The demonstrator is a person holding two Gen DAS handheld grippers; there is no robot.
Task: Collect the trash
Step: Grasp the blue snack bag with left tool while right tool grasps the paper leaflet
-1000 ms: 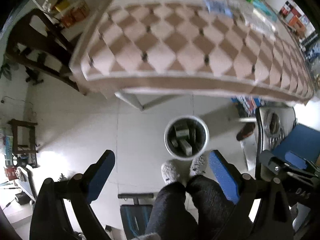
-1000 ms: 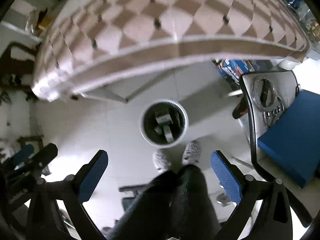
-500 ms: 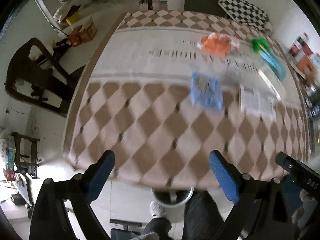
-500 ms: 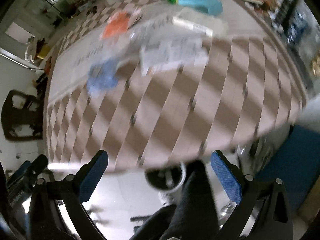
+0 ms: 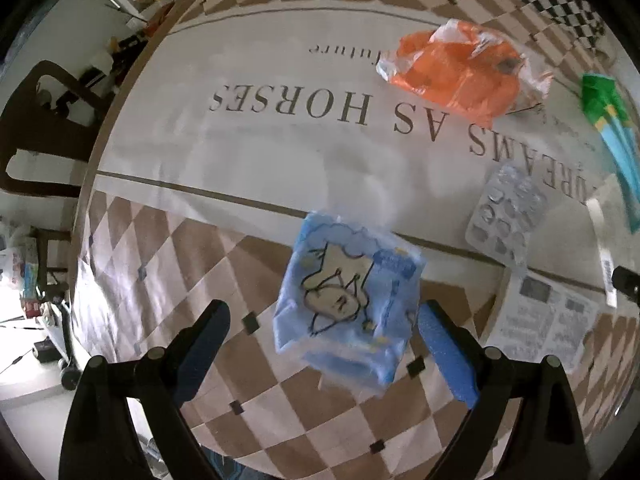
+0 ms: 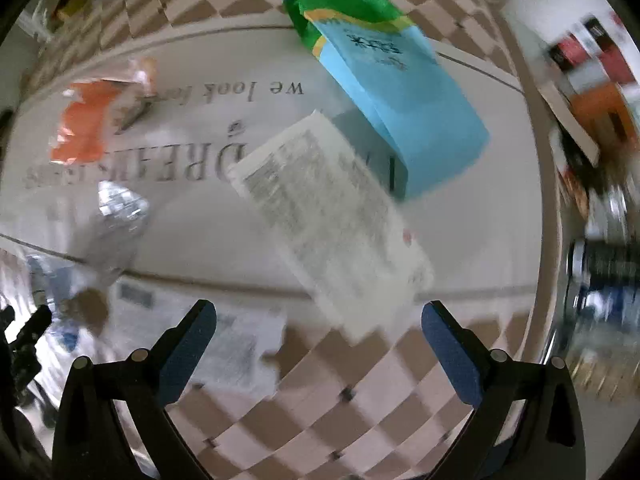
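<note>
Both grippers pointed down at the bin on the floor a sec ago; now they are up over the table (image 5: 168,216), w/ the bin out of view. That likely means one drop-off is done & the next pick-up is starting.

The left gripper (image 5: 320,344) has its jaws wide apart & holds nothing. The blue packet (image 5: 348,304), w/ a cartoon on it, lies on the table cloth between the two pads, close to the right pad; whether it touches can't be told. It looks like the next thing to grab.

The right gripper (image 6: 320,340) is also wide open & empty. The white printed box (image 6: 328,224) lies just ahead of it, tilted, w/ the blue and green carton (image 6: 392,92) behind it, touching or overlapping.

More trash sits farther back from the blue packet: the orange wrapper (image 5: 460,72), the empty pill sheet (image 5: 506,216) beside it & a printed paper (image 5: 548,320) near the table edge. So lots is still left to collect. The right view is blurry, so that hand seems to be moving fast.
</note>
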